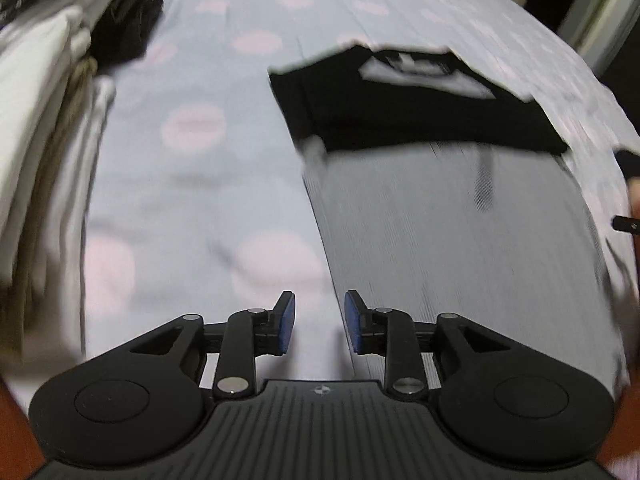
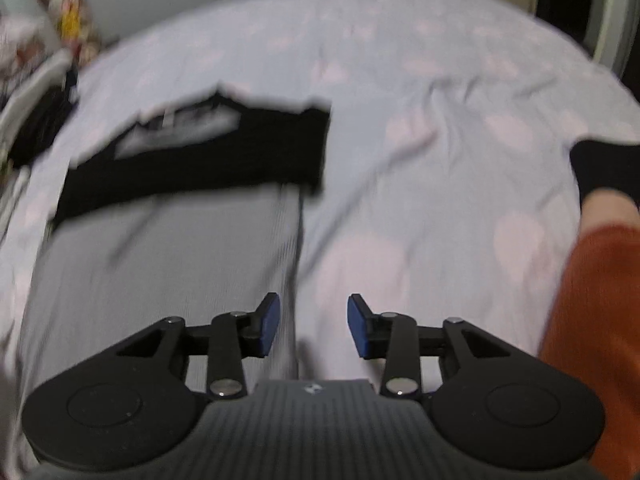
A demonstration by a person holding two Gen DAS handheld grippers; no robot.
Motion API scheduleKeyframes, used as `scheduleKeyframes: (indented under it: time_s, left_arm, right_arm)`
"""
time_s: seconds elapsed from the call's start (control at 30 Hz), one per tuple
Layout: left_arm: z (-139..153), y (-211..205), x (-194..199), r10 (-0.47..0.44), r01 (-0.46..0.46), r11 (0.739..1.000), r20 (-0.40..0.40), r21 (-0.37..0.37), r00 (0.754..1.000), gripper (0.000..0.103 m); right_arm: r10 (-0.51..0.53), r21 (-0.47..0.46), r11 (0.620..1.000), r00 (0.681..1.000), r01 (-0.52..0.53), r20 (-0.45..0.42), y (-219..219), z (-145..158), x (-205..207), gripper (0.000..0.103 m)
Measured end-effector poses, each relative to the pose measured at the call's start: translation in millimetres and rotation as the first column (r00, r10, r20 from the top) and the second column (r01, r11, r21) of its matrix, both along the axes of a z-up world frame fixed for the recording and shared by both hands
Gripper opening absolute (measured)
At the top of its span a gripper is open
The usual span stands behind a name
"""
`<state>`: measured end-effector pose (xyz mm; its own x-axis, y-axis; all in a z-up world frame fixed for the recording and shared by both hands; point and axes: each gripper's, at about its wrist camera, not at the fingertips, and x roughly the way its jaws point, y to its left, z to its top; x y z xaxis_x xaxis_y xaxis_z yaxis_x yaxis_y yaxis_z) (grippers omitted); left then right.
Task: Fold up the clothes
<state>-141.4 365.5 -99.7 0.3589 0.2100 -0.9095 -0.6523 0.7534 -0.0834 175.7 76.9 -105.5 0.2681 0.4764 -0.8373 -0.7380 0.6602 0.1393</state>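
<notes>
A grey ribbed garment lies flat on the bed, its far part black with a white print. It also shows in the right wrist view, with the black part beyond. My left gripper is open and empty, hovering over the garment's left edge. My right gripper is open and empty, hovering over the garment's right edge. Both views are motion-blurred.
The bed sheet is pale blue with pink spots. A stack of folded white and dark clothes lies at the left. A person's orange-clad leg and black sock are at the right.
</notes>
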Motion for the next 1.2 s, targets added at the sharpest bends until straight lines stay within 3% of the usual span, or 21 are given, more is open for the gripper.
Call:
scheduleKeyframes:
  time_s: [0.17,0.3,0.4,0.47,0.53,0.6,0.7,0.73,0.8,0.83,0.9,0.93,0.97,1.07,1.2]
  left_arm:
    - [10,-47,-23,-0.155,0.156,0.987,-0.039,0.031,0.987,0.035]
    - [20,-85,-31,-0.331,0.336,0.938,-0.073,0.078,0.941,0.042]
    - [22,-114,-33,-0.479,0.491,0.865,-0.124,0.105,0.869,0.050]
    - [19,-133,-33,-0.567,0.587,0.802,-0.174,0.109,0.805,0.052]
    - [11,-150,-33,-0.639,0.668,0.740,-0.224,0.080,0.735,0.056]
    - [0,-164,-34,-0.698,0.734,0.677,-0.270,0.050,0.663,0.058]
    - [-21,-181,-34,-0.745,0.801,0.597,-0.347,0.035,0.570,0.059]
    - [-28,-186,-34,-0.753,0.818,0.574,-0.371,0.033,0.543,0.059]
    - [-41,-189,-35,-0.763,0.835,0.549,-0.391,0.031,0.515,0.059]
    - [-46,-190,-35,-0.766,0.841,0.540,-0.397,0.028,0.506,0.055]
    - [-51,-190,-35,-0.764,0.843,0.538,-0.404,0.031,0.502,0.037]
    - [-50,-190,-36,-0.764,0.844,0.536,-0.403,0.038,0.504,0.024]
    - [-48,-190,-38,-0.772,0.849,0.527,-0.393,0.044,0.500,0.015]
    - [-38,-193,-48,-0.798,0.875,0.481,-0.387,0.054,0.462,0.003]
    - [-38,-198,-60,-0.814,0.910,0.411,-0.431,0.047,0.390,0.002]
  right_arm:
    - [0.131,-0.076,0.987,0.984,-0.141,-0.118,-20,17,-25,0.041]
    - [0.265,-0.187,0.937,0.949,-0.296,-0.171,-20,30,-50,0.041]
    - [0.364,-0.292,0.861,0.906,-0.416,-0.218,-15,28,-74,0.041]
    - [0.408,-0.367,0.801,0.881,-0.472,-0.242,-11,19,-88,0.041]
    - [0.401,-0.420,0.769,0.875,-0.482,-0.269,-10,7,-93,0.042]
    - [0.376,-0.456,0.748,0.874,-0.482,-0.307,-10,-6,-95,0.042]
    - [0.330,-0.454,0.758,0.876,-0.468,-0.353,-11,-19,-90,0.045]
    - [0.317,-0.445,0.765,0.874,-0.465,-0.367,-12,-22,-89,0.046]
    - [0.288,-0.436,0.780,0.876,-0.450,-0.388,-13,-29,-86,0.047]
    - [0.274,-0.435,0.785,0.877,-0.441,-0.395,-14,-33,-84,0.047]
    - [0.253,-0.441,0.789,0.880,-0.428,-0.401,-17,-38,-82,0.041]
    - [0.243,-0.444,0.791,0.882,-0.421,-0.404,-18,-40,-81,0.032]
    - [0.233,-0.447,0.793,0.883,-0.415,-0.407,-19,-42,-79,0.008]
    - [0.238,-0.441,0.799,0.888,-0.410,-0.394,-24,-32,-77,0.006]
    - [0.247,-0.480,0.779,0.901,-0.403,-0.355,-30,-16,-72,0.006]
